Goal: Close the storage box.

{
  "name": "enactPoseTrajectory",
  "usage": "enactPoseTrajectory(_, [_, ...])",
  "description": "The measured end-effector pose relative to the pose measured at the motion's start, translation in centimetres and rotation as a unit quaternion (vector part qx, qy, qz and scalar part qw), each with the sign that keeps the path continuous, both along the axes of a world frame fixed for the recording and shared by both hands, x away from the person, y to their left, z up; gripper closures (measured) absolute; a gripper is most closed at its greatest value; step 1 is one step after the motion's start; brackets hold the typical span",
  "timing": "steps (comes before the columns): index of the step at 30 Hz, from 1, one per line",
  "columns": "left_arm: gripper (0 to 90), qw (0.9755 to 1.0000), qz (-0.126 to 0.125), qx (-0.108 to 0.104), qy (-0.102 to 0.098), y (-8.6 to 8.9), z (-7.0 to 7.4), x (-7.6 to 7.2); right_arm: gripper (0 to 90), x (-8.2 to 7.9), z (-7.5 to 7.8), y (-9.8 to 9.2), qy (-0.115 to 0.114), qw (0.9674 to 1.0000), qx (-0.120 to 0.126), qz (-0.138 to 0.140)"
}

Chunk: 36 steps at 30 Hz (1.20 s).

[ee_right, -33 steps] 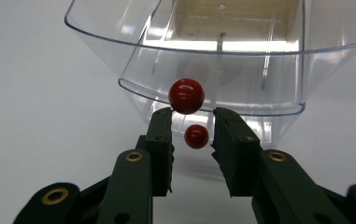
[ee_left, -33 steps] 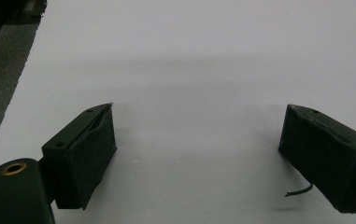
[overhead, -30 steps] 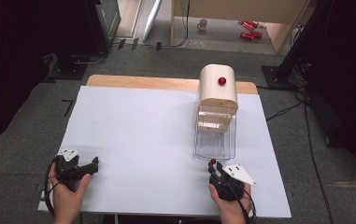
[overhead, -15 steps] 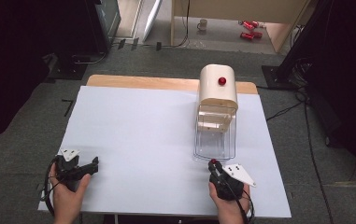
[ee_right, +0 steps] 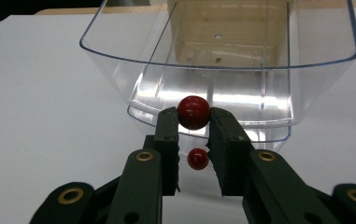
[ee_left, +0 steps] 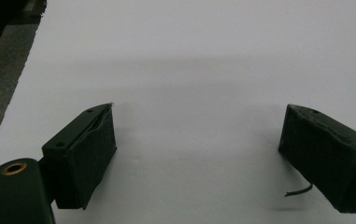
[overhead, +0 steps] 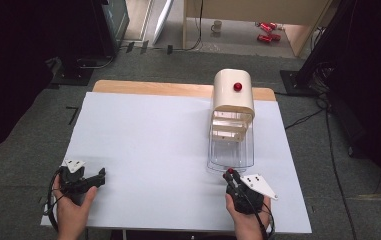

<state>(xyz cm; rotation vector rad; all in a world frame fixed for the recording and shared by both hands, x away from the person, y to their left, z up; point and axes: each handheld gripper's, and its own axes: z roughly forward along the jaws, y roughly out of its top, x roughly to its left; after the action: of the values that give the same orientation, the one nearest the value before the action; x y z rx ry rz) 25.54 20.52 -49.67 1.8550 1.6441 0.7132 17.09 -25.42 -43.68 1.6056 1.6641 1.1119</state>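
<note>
Right gripper, held at the table's near right edge, has its jaws closed on a red knob, the front handle of a clear drawer. A second, smaller red ball shows lower between the jaws; it may be a reflection or a lower knob, I cannot tell which.

By size: the white table carries a cream cabinet at its far right, with another red knob on its top face. The drawer sticks out of the cabinet toward the person, its long axis running from cabinet to gripper, nearly straight along the right gripper's line. So the drawer lies directly ahead of the right gripper, and any push or pull would likely follow that axis.

The left gripper rests well apart at the near left edge, jaws wide and empty over bare table, far from the drawer.
</note>
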Motion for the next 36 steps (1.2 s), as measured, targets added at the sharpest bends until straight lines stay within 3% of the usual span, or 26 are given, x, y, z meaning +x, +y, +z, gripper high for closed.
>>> enactPoseTrajectory(11, [11.0,1.0000,0.000,0.000,0.000,0.0,0.0,0.0,75.1,0.6,1.6,0.1,-0.008,1.0000,-0.006,0.002])
enactPoseTrajectory(28, [11.0,1.0000,0.000,0.000,0.001,0.0,0.0,0.0,75.1,3.5,3.4,-0.3,-0.014,0.9998,-0.010,-0.010])
enactPoseTrajectory(36, [11.0,1.0000,0.000,0.000,0.000,0.0,0.0,0.0,75.2,5.0,3.5,-0.4,-0.012,0.9998,-0.014,-0.011])
